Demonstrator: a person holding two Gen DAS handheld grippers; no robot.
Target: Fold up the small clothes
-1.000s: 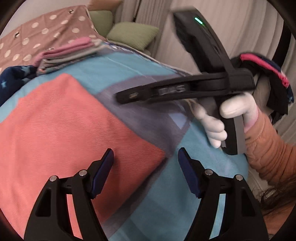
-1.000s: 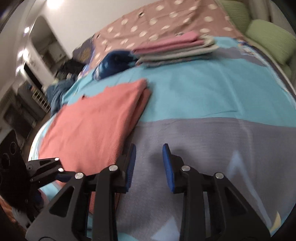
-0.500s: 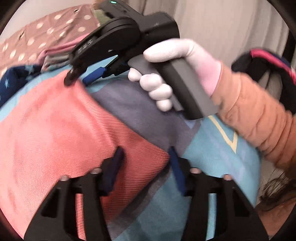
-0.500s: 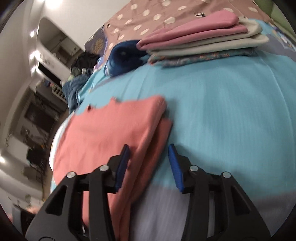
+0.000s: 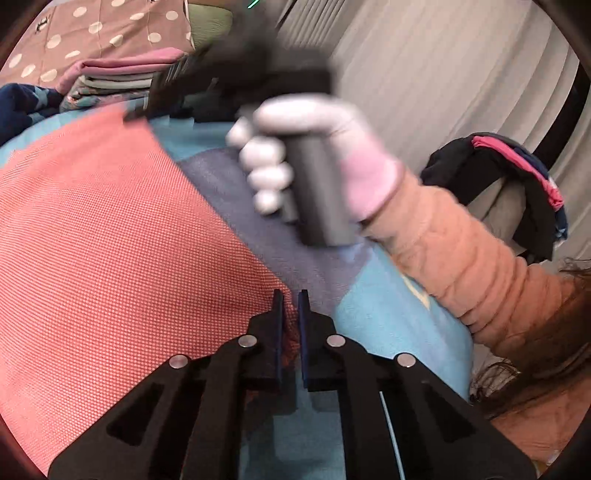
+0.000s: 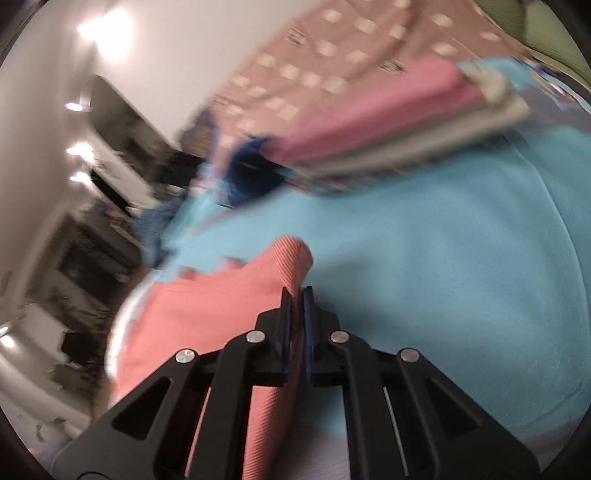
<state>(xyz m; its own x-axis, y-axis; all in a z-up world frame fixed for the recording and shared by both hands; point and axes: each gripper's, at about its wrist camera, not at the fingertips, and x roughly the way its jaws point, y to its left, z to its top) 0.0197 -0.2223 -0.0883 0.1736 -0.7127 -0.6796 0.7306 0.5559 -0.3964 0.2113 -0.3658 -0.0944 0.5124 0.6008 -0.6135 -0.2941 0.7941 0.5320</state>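
A coral-pink garment (image 5: 110, 236) lies folded flat on the blue and grey bedspread (image 5: 373, 310). My left gripper (image 5: 290, 301) is shut on its near right corner. In the right wrist view my right gripper (image 6: 296, 295) is shut on the garment's far corner (image 6: 288, 258), which bunches up between the pads. The right gripper's black body also shows, blurred, in the left wrist view (image 5: 236, 74), held by a white-gloved hand (image 5: 306, 147) at the garment's far edge.
A stack of folded clothes with a pink one on top (image 6: 388, 110) sits further up the bed, beside a dark blue garment (image 6: 251, 166). A polka-dot brown cover (image 5: 96, 29) lies behind. Dark clothes (image 5: 517, 177) hang by the curtain at right.
Both grippers went from open to shut on corners of the coral garment. The right gripper moved up the bed to the garment's far corner; the left dropped onto the near corner.
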